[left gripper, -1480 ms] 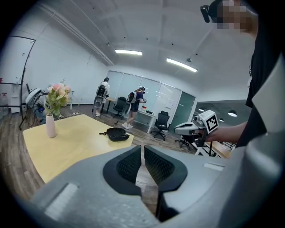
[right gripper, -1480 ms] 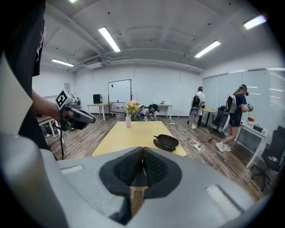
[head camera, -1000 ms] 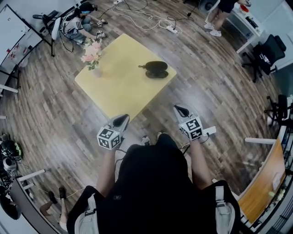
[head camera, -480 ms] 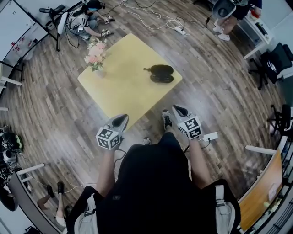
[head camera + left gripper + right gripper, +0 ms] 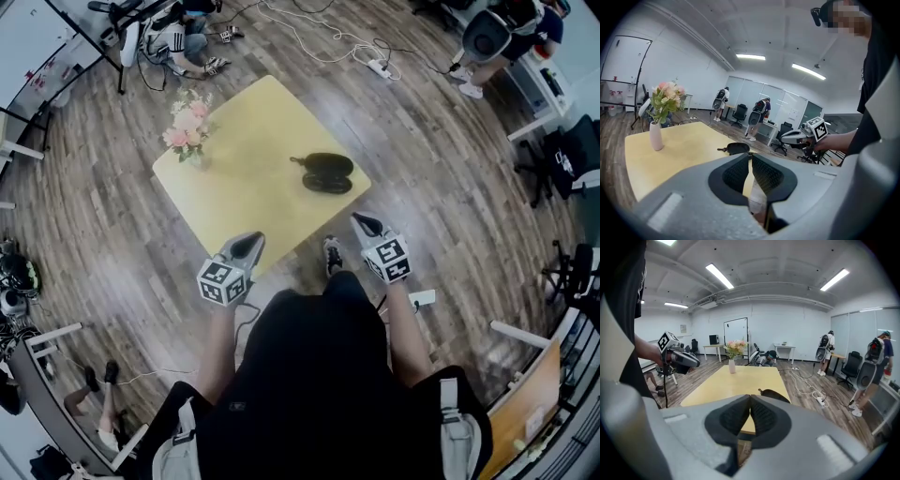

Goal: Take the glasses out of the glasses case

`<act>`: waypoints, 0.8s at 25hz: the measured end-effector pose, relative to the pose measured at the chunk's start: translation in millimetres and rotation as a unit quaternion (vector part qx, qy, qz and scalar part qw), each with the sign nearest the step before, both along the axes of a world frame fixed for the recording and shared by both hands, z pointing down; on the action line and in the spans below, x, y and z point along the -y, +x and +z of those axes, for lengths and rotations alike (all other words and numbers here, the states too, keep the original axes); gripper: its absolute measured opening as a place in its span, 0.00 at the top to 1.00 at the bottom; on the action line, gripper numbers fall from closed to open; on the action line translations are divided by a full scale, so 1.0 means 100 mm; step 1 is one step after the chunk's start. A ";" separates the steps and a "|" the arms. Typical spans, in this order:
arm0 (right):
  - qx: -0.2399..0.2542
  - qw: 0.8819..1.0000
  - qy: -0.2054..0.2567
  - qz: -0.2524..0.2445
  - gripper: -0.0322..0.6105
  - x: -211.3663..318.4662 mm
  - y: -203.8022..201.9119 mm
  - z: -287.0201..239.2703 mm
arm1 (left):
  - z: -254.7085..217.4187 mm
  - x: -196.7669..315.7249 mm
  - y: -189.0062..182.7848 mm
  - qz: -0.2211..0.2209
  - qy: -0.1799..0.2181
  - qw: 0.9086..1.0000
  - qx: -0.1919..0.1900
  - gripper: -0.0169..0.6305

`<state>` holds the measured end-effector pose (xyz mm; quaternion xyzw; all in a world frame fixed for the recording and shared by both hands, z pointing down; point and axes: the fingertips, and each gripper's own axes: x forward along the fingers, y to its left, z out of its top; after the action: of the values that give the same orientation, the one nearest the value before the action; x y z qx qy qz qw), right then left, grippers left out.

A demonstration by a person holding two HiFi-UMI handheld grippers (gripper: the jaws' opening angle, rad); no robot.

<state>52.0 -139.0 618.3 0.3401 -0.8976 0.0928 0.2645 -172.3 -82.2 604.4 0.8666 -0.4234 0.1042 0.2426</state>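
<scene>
the glasses case (image 5: 325, 172) lies on the table (image 5: 234, 187), near its right-hand corner, long axis running across the person's front (whether its lid is up is hard to tell). it sits ahead of both grippers, well apart. the right gripper (image 5: 364, 225), by the table's near edge, is nearer than the left gripper (image 5: 246, 247). both pairs of jaws are clenched on nothing. against half a second ago, the table has drawn closer.
</scene>
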 end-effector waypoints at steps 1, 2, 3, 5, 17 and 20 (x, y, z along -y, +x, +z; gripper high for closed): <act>-0.001 1.000 -0.002 -0.005 0.95 0.10 0.02 0.01 | 0.00 0.08 0.04 -0.003 -0.001 1.000 0.000 0.92; -0.003 1.000 -0.004 -0.011 0.95 0.19 0.04 0.02 | 0.00 0.15 0.07 -0.007 -0.003 1.000 0.001 0.92; -0.004 1.000 -0.007 -0.018 0.95 0.28 0.05 0.04 | 0.00 0.22 0.10 -0.012 -0.004 1.000 0.002 0.92; -0.006 0.999 -0.012 -0.034 0.95 0.44 0.07 0.07 | 0.00 0.36 0.16 -0.022 -0.007 1.000 0.002 0.92; -0.050 0.982 -0.049 -0.176 0.95 1.15 0.01 0.42 | 0.08 1.01 0.42 -0.091 -0.029 0.995 0.008 0.92; -0.061 0.973 -0.057 -0.213 0.94 1.30 -0.05 0.56 | 0.08 1.10 0.43 -0.119 -0.032 0.992 0.013 0.92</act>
<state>46.9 -268.8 674.6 0.1306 -0.9247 0.0642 0.3517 -129.4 -191.7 612.6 0.8003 -0.5232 0.0994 0.2755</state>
